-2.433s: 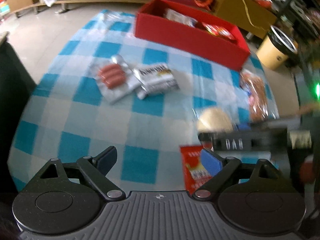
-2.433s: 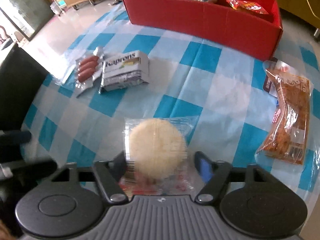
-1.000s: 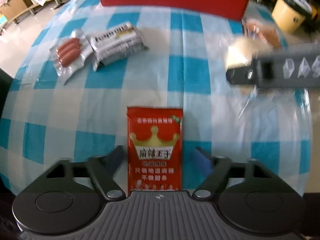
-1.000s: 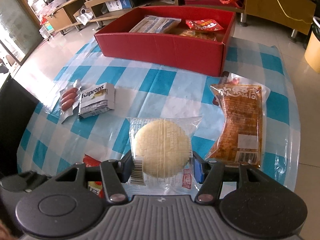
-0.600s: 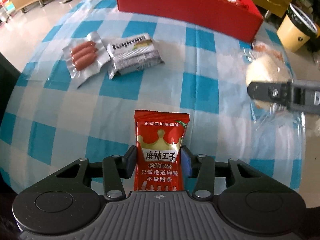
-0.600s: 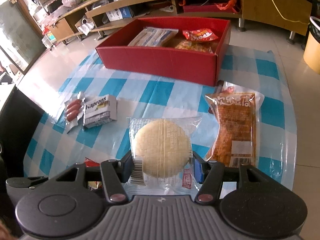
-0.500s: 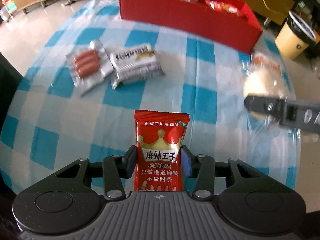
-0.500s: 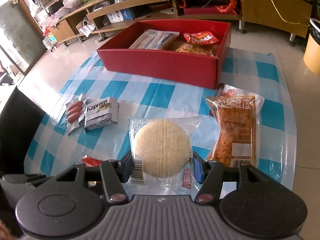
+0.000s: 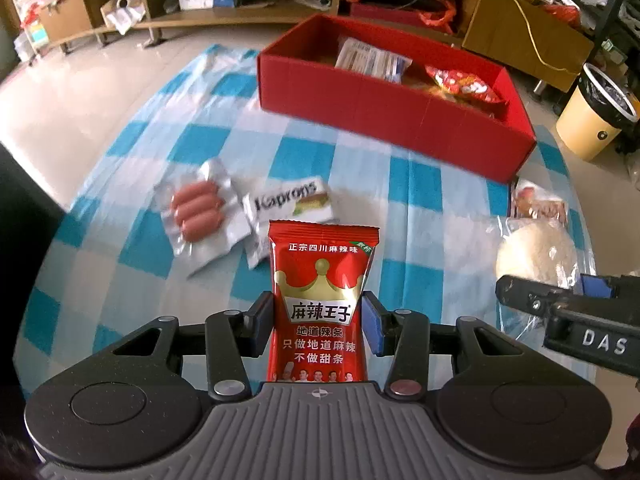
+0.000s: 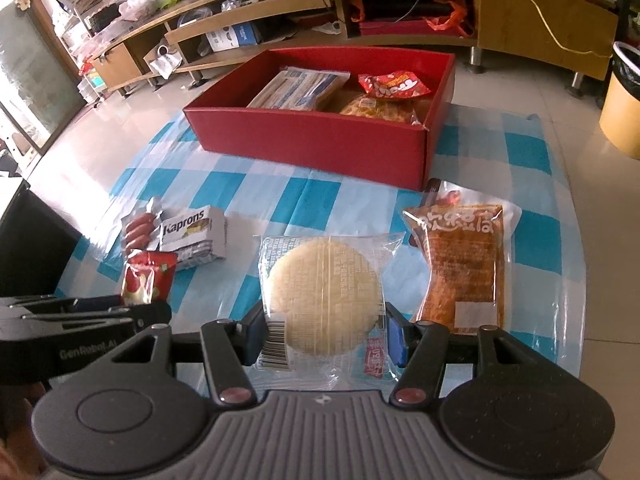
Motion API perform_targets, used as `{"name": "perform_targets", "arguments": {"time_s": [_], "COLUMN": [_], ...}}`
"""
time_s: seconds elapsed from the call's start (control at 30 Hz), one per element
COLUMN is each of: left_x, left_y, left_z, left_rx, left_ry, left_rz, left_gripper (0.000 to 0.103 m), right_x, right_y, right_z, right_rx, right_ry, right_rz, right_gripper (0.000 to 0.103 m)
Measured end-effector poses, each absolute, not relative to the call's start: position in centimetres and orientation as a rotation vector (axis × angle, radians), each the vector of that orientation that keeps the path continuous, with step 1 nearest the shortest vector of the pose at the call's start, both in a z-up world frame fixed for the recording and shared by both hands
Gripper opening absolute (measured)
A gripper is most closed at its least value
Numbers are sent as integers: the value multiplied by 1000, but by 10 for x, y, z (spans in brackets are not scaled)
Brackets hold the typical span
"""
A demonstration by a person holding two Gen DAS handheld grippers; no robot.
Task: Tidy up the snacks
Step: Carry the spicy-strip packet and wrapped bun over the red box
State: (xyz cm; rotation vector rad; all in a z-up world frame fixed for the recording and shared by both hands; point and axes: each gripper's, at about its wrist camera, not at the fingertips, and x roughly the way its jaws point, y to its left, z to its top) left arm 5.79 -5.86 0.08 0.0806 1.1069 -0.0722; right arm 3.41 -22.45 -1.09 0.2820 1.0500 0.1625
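Note:
My left gripper is shut on a red spicy-strip packet with a gold crown, held above the checked cloth. My right gripper is shut on a round pale cake in clear wrap, also lifted. The red box stands at the far side of the cloth with several snacks inside. In the right wrist view the red packet shows at lower left in the left gripper.
On the cloth lie a sausage pack, a Kaprons wafer pack and an orange-brown snack bag. A yellow bin stands on the floor to the right. Low wooden shelving runs behind the box.
My left gripper closed on the red packet and lifted it off the cloth. The right gripper has kept the round cake in its grip, raised a little, with more of the box showing.

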Motion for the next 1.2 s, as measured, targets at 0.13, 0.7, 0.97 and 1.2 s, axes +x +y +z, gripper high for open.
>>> {"name": "perform_targets", "arguments": {"time_s": [0.13, 0.7, 0.97, 1.2], "left_x": [66, 95, 106, 113], "left_y": [-63, -72, -76, -78], "left_z": [7, 23, 29, 33], "left_rx": [87, 87, 80, 77], "left_ry": [1080, 1023, 1005, 995], "left_rz": [-84, -101, -113, -118], "left_gripper": [54, 54, 54, 54], "right_x": [40, 60, 66, 70], "right_y": [-225, -231, -232, -232], "right_z": [-10, 5, 10, 14], "right_rx": [285, 293, 297, 292], "right_ry": [1047, 1003, 987, 977], "right_rz": [159, 152, 153, 155], "right_gripper": [56, 56, 56, 56]}}
